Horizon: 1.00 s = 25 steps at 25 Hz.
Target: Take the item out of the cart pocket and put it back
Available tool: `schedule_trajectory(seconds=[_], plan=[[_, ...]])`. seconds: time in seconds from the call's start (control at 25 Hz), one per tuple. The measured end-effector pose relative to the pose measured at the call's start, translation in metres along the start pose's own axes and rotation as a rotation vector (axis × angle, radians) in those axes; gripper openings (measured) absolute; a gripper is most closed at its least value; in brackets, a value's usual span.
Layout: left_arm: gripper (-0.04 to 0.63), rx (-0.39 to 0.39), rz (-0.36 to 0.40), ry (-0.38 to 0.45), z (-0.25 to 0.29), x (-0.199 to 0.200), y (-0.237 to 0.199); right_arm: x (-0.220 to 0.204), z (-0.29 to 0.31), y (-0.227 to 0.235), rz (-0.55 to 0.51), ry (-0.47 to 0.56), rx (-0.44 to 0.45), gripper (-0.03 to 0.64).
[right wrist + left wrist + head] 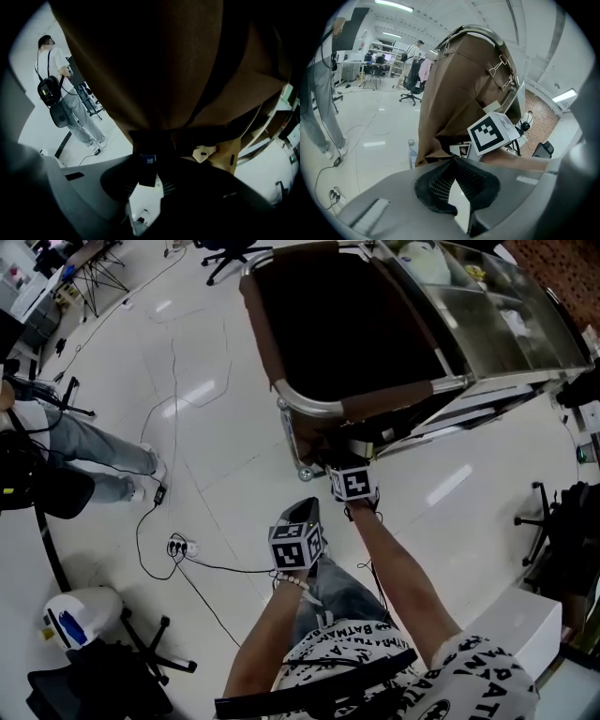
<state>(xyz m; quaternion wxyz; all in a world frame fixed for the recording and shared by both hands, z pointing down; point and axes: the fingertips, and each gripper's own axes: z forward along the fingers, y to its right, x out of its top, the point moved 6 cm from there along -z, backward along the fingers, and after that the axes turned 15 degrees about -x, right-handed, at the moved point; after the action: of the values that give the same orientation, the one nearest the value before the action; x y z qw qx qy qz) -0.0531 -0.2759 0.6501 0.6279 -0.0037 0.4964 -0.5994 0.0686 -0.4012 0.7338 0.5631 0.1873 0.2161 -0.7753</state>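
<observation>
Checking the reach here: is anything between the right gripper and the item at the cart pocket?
Nothing visible does. The small dark item sits between the jaws of the right gripper, just under the brown cart bag.

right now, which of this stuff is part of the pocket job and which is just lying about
Job: cart; pocket; item, held in the right hand-held gripper.

Lying about: power strip; office chair; bystander.
</observation>
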Motion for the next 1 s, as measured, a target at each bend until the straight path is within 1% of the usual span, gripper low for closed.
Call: schedule_trajectory(seconds=[0.2,0.36,0.44,0.56,0.64,0.84,1.0], plan=[[0.003,-0.005,0.019,0.034,-0.020,0.003,0.010,0.007,-0.040,0.005,-0.012,0.085,-0.019,0.103],[0.003,-0.010,0.041,0.057,-0.050,-0.006,0.028,0.001,-0.100,0.009,0.004,0.169,-0.010,0.101],[0.003,-0.013,0.051,0.078,-0.080,-0.020,0.046,-0.016,-0.149,0.011,0.024,0.233,-0.003,0.101],[0.003,-0.020,0.076,0.152,-0.128,-0.036,0.073,-0.038,-0.233,0.011,0.039,0.345,0.006,0.101],[0.003,-0.021,0.096,0.191,-0.159,-0.051,0.087,-0.055,-0.280,0.003,0.032,0.398,0.012,0.101],[0.003,-0.050,0.095,0.269,-0.213,-0.091,0.120,-0.107,-0.366,-0.022,-0.015,0.465,0.048,0.101],[0.003,-0.065,0.074,0.320,-0.245,-0.112,0.137,-0.147,-0.404,-0.047,-0.044,0.468,0.114,0.100]])
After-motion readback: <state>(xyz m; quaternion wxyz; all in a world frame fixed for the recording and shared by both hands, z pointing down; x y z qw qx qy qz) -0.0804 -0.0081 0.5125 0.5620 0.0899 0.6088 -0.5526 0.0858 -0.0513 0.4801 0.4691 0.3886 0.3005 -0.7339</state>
